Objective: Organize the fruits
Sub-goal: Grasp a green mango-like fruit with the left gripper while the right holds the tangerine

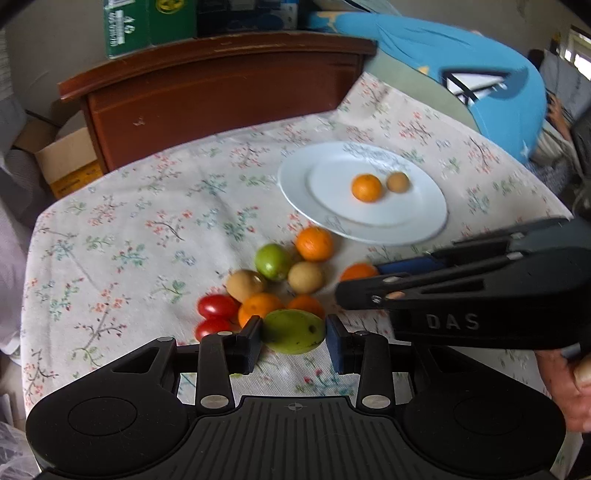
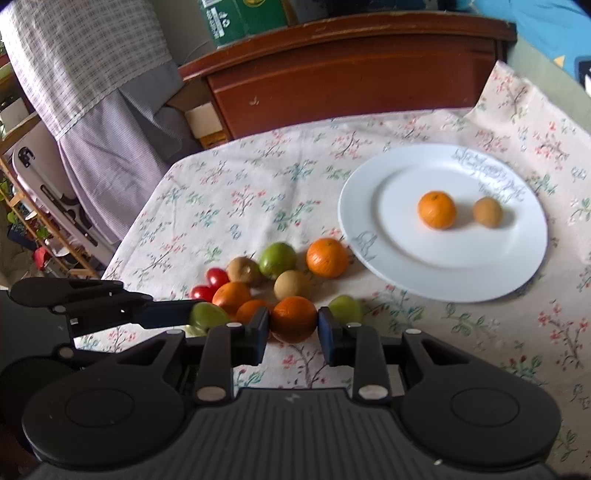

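Floral tablecloth [image 1: 147, 229], brown wooden headboard [image 1: 221, 85], green carton [image 1: 147, 22], blue cushion [image 1: 480, 74].

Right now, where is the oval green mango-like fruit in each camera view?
Left wrist view: the oval green fruit sits low centre, clamped by the left gripper.
Right wrist view: same fruit at left of centre, at the tip of the left gripper, beside the right gripper holding an orange.
Shared landmark: the white plate.

Glossy white plate [image 2: 369, 206] on matt floral cloth [image 2: 258, 192].
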